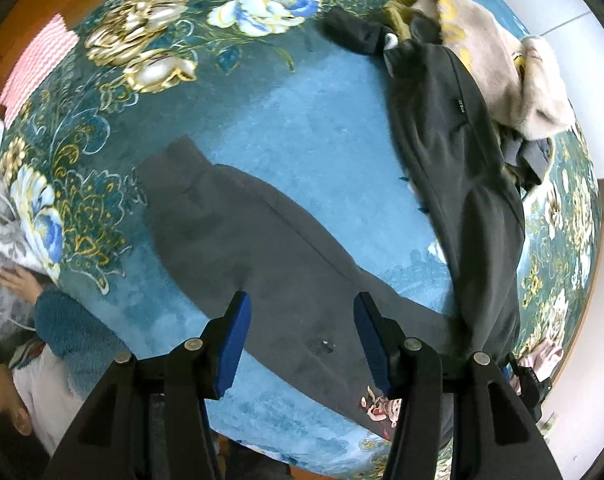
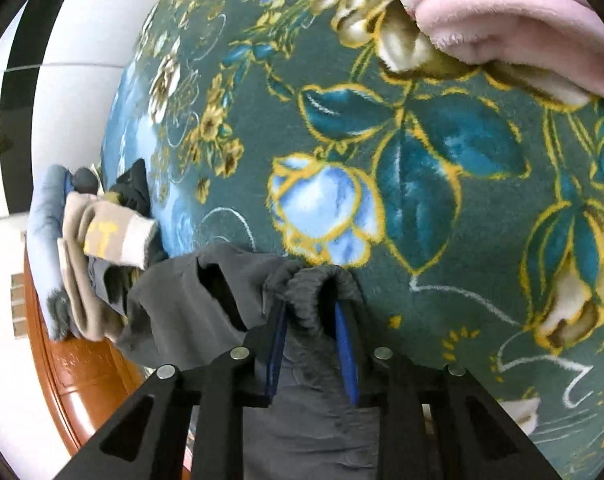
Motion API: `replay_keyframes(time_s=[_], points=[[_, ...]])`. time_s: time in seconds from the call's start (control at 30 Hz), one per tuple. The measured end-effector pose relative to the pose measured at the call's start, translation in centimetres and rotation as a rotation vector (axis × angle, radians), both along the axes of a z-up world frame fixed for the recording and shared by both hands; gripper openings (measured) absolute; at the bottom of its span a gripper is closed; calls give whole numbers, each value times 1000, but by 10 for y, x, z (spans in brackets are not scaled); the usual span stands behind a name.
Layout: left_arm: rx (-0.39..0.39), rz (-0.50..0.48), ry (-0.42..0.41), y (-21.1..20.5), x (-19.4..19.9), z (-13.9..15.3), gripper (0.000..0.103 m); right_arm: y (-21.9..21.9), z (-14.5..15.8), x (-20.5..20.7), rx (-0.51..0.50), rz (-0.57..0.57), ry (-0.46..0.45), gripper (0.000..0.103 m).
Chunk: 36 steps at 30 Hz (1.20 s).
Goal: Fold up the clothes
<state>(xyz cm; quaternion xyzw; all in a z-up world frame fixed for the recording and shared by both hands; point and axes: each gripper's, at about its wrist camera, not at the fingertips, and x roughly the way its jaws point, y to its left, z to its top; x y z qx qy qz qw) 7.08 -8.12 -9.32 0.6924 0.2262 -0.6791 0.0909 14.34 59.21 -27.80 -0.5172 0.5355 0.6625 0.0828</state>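
Not much to read here tbh. The dark pants (image 1: 454,152) have a tiny black tag (image 1: 460,106) with lettering too small to make out, and the beige sweater (image 2: 101,236) shows blurry yellow marks.

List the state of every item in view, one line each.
Left gripper: jaws open, above the trouser leg, holding nothing.
Right gripper: jaws shut on the gathered waistband.
Grey trousers: one leg flat on the blanket, unfolded.
Clothes pile: heaped, unfolded.
Pink garment: folded over.
Floral blanket: spread flat.
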Motion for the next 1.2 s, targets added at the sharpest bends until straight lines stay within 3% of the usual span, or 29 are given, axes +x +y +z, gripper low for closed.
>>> replay_keyframes(time_s=[0.1,0.23,0.3,0.4,0.5,0.6,0.67,0.7,0.8,0.9,1.07,1.2], points=[[20,1,-4,-2,-11,-7,54,-9,18,3,24,14,49,11],[53,-4,-10,-5,-31,-18,54,-13,56,14,109,-17,113,8],[70,-4,-8,-9,-43,-24,54,0,64,23,170,-101,76,8],[105,21,-3,-20,-67,-32,54,12,55,26,227,-197,-54,8],[150,86,23,-34,-95,-37,54,4,53,19,233,-217,-131,8],[196,144,57,-46,-134,-39,54,-12,65,8,269,-230,-170,15],[234,185,79,-50,-160,-41,54,-16,75,7,280,-256,-179,40],[260,206,87,-51,-175,-42,54,-19,85,10,287,-269,-165,58],[304,231,98,-44,-217,-47,54,-31,120,19,332,-265,-122,60],[332,246,110,-31,-259,-55,54,-53,151,21,414,-175,-135,60],[322,244,83,-7,-307,-83,54,-83,166,37,450,-90,-200,61],[292,222,54,7,-320,-102,53,-97,167,46,435,-68,-231,61]])
